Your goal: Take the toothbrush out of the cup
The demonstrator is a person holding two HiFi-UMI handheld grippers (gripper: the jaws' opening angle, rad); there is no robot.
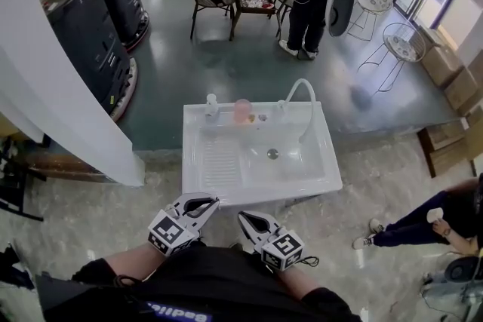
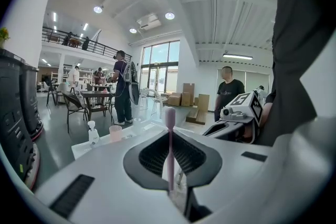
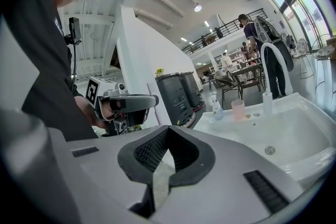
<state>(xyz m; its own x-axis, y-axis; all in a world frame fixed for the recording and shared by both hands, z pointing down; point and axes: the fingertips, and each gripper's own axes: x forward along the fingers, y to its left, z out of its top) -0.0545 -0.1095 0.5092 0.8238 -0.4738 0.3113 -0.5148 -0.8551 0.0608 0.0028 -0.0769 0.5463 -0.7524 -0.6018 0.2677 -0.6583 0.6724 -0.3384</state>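
Left gripper (image 1: 198,206) is clamped on the pink toothbrush (image 2: 169,144), holding it upright in front of the sink (image 1: 226,185), well clear of the pink cup (image 1: 241,111) on the back ledge, while the right gripper (image 1: 255,222) sits pinched together, empty.

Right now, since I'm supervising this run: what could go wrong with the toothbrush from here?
The left gripper holds the toothbrush by its thin handle, so it might pivot or slip. It is short of the sink, above the floor, so a drop would land there. The right gripper sits close and could knock it.
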